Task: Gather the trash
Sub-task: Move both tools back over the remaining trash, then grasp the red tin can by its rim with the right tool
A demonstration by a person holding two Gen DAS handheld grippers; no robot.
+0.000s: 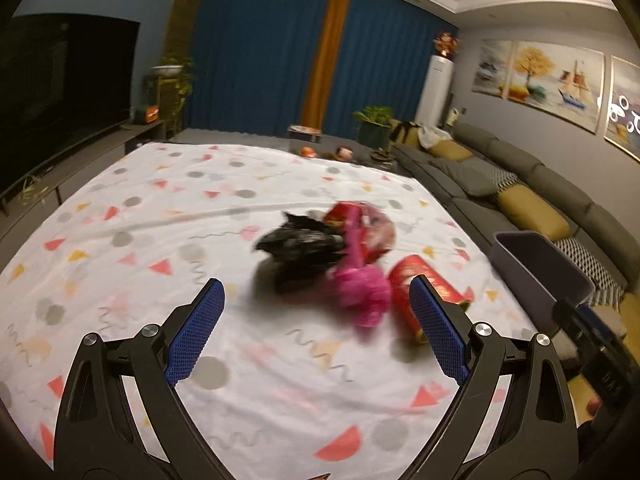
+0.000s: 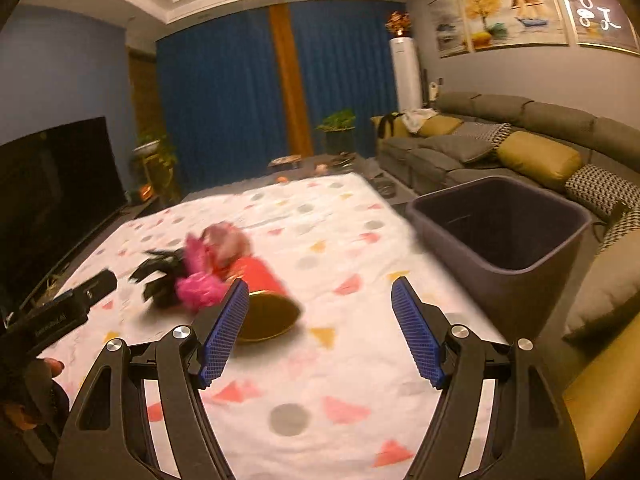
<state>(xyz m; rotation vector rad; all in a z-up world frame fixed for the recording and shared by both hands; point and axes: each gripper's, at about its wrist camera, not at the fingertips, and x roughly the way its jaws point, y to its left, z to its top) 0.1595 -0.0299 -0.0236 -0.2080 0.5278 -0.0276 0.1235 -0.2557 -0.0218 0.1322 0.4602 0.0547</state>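
Observation:
A blurred trash pile lies mid-table: a black crumpled bag (image 1: 296, 248), a pink crumpled bag (image 1: 360, 292), a red wrapper (image 1: 352, 228) and a red can (image 1: 424, 296) on its side. My left gripper (image 1: 316, 284) is open just short of the pile, nothing between its pads. In the right wrist view the red can (image 2: 264, 280) shows its gold open end beside the pink bag (image 2: 200, 288) and black bag (image 2: 160, 276). My right gripper (image 2: 320, 282) is open and empty, its left finger in front of the can. A dark grey bin (image 2: 500, 232) stands at the table's right edge.
A white cloth with coloured shapes (image 1: 160, 220) covers the table. The bin (image 1: 540, 272) sits between the table and a grey sofa (image 1: 520, 184) with yellow cushions. A dark TV (image 2: 52, 192) stands on the left. A hand (image 2: 52, 368) holds the left gripper's body (image 2: 80, 300).

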